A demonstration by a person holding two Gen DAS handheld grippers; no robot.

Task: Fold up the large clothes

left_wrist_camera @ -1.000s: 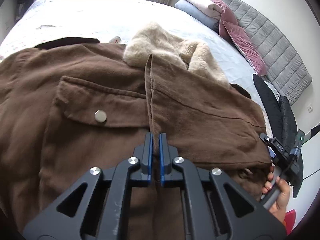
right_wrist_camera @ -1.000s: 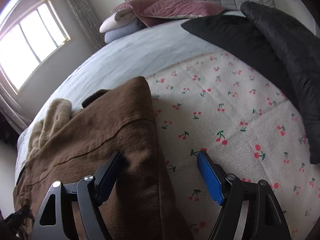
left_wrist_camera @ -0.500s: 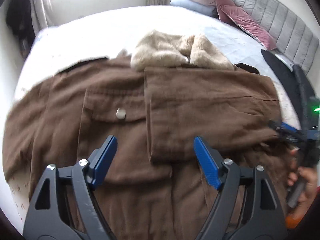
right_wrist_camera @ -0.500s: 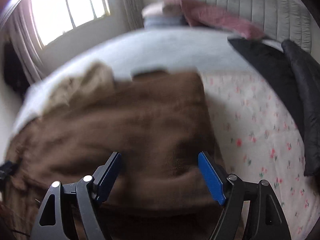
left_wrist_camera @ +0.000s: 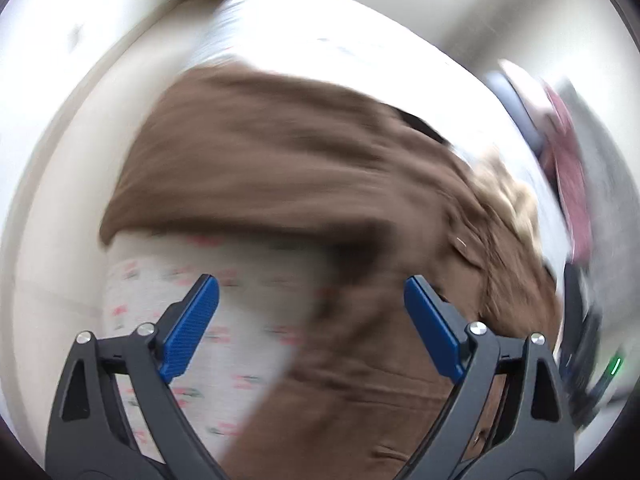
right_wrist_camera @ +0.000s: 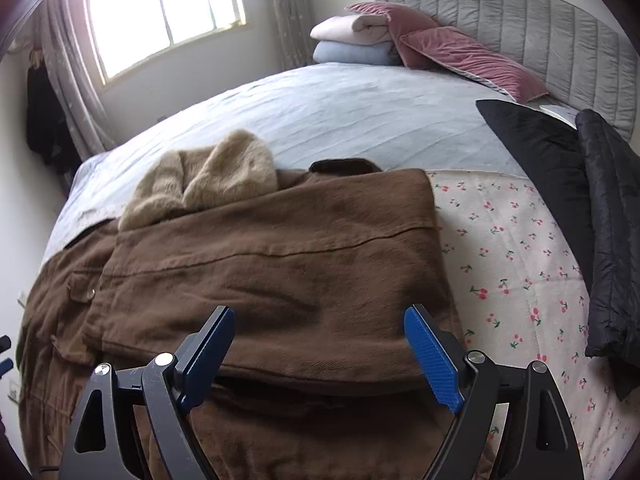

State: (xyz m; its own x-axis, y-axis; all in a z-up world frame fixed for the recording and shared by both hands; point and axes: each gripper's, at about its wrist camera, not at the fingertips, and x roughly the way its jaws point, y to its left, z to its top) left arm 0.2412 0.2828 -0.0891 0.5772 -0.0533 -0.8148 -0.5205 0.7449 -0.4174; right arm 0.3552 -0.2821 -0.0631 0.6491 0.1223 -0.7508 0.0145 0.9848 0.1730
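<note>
We let go: left gripper (left_wrist_camera: pixel 311 326) jaws just sprang apart, nothing between. Right gripper (right_wrist_camera: pixel 319 354) jaws widened too, empty. Coat (right_wrist_camera: pixel 260 264) lies mid-frame on bed (right_wrist_camera: pixel 360 112), one side folded inward. Far side next, we judge.

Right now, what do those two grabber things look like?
Both look the same. The left gripper and the right gripper each have a black frame with triangular cut-outs and round silver bolts. Their two fingers carry flat bright-blue pads with a bumpy, dotted surface. No cables, sleeves or hands show here.
</note>
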